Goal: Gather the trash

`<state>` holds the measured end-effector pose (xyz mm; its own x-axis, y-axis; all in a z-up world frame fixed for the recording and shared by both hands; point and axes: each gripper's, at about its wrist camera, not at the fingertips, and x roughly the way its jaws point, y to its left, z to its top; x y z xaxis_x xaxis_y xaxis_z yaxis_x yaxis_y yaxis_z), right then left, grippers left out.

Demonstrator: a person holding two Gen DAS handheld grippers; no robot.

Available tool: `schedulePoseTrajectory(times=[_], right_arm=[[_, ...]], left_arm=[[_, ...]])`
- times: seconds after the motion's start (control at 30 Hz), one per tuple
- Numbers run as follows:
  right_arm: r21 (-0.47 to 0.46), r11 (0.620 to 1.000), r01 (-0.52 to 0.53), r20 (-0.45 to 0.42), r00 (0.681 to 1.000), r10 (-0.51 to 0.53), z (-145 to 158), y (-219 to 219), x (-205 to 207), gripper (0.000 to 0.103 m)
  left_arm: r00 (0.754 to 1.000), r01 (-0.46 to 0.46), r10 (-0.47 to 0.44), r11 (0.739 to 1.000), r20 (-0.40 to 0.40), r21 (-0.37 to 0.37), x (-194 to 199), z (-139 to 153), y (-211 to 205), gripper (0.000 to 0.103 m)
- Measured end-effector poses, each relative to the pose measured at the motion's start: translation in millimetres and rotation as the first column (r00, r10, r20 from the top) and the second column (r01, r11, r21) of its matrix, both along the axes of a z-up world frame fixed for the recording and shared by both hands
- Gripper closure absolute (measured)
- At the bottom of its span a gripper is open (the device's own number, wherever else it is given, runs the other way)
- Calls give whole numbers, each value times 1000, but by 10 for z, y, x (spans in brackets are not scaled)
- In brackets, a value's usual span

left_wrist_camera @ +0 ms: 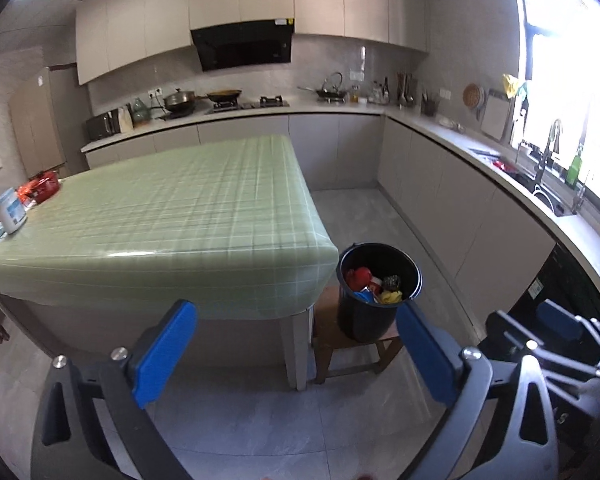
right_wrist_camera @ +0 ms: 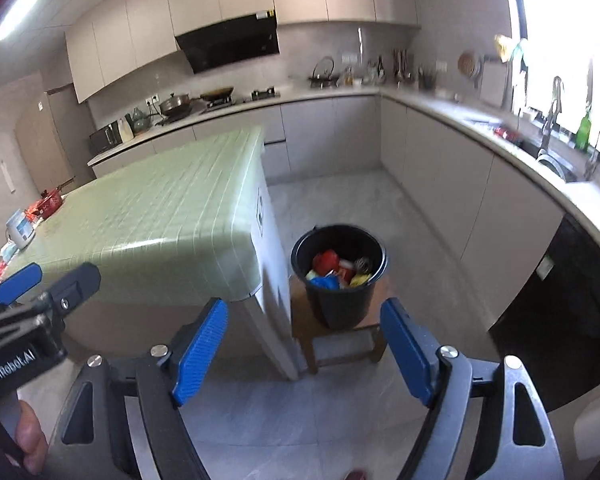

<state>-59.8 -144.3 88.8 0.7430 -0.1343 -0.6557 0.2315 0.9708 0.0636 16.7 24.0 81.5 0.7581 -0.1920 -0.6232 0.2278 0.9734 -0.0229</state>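
While both grippers hang back over the floor, the left gripper (left_wrist_camera: pixel 296 360) and right gripper (right_wrist_camera: pixel 304 348) each show blue-padded jaws spread wide with nothing between them. Both cameras look at the black bucket (left_wrist_camera: pixel 374 312), which sits on a small wooden stool (left_wrist_camera: pixel 352 354) just beside the corner of the green-checked surface (left_wrist_camera: pixel 172 208). Trash (right_wrist_camera: pixel 338 270) is already inside: red, yellow and blue pieces, plus something dark and scrubby; exact items too small to name. Most of the green cloth looks bare. Only the far left edge holds clutter: a white jug-like container (left_wrist_camera: pixel 10 210) and red packets (left_wrist_camera: pixel 40 188); can't tell whether those count as trash.

Judgement: collection looks mostly done, or the remaining pieces lie out of view.

Risks from here:
- Bucket sits on a narrow stool, so a bump from either gripper, or a hard drop, could tip it and spill the contents.
- Reaching across to the left-edge clutter could snag the tablecloth and drag items off.
- Grabbing the jug or packets by mistake would bin non-trash.
- The 2 grippers are close together, each visible in the other's view, so a crossing move could clash them.
- Right wrist view is slightly blurred, so aim is less sure.
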Motion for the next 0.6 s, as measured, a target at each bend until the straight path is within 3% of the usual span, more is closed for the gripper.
schedulePoseTrajectory(times=[0.27,0.6], right_arm=[[-1,1000,-27,23,999,27,126,-72,-241,22],[11,1000,-26,51,998,25,172,-355,-383,22]], left_arm=[[998,-53,53,998,-24,-35,-216,-35,-65,2],[997,-72,72,997,-3,0,-412,-66,-321,2]])
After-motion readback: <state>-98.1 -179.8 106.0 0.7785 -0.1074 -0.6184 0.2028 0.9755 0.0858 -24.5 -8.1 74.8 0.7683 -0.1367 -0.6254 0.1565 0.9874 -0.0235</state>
